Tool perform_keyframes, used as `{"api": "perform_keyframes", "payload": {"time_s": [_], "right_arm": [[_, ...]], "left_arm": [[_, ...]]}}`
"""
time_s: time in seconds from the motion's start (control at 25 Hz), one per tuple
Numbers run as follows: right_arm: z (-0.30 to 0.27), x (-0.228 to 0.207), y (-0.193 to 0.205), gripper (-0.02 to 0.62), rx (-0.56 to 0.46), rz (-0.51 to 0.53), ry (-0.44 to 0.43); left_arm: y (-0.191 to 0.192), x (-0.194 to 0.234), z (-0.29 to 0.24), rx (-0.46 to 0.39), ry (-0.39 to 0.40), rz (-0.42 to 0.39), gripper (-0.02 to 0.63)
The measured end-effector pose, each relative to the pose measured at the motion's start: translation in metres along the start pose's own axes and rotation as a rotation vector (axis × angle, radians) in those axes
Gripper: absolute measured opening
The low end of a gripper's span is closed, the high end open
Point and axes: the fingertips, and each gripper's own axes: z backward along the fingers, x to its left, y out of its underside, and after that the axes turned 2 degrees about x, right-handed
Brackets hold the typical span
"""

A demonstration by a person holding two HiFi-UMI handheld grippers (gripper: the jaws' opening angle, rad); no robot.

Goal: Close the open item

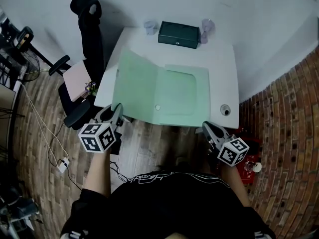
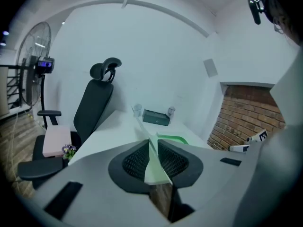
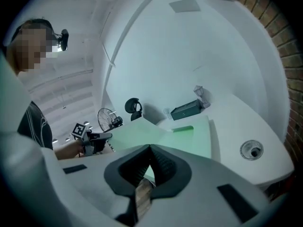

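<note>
Straight ahead of the left claw (image 1: 118, 112), the raised flap (image 1: 137, 83) of the green folder (image 1: 179, 91), pinched between its pads, stands as a slanted wall, and a black office chair (image 1: 92, 29) crowds that claw's outer side. Ahead of the right claw (image 1: 204, 128), jaws together, the folder's other half lies flat, with bare white table (image 1: 219, 63) beyond and a round cable hole (image 1: 225, 110) just to its outer side. Far ahead of both claws a dark green box (image 1: 178, 34) between two small cups (image 1: 150, 27) blocks the table's back edge; a brick wall (image 1: 284, 123) bounds the right claw's outer side.
</note>
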Motion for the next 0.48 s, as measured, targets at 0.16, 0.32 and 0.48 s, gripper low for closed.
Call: {"api": "perform_keyframes", "payload": {"time_s": [0.16,0.32,0.48], "right_arm": [[0.002,-0.013,-0.012,0.003,-0.010,0.007,-0.018],[0.007,-0.018,-0.019,0.003,-0.008,0.001,-0.048],[0.012,-0.024,-0.028,0.003,0.010,0.037,-0.059]], "left_arm": [[-0.018,-0.033,-0.005,0.003,-0.025,-0.120,0.077],[-0.022,-0.070,-0.008,0.021,-0.021,-0.201,0.075],[-0.023,-0.104,-0.015,0.034,-0.006,-0.270,0.075]]}}
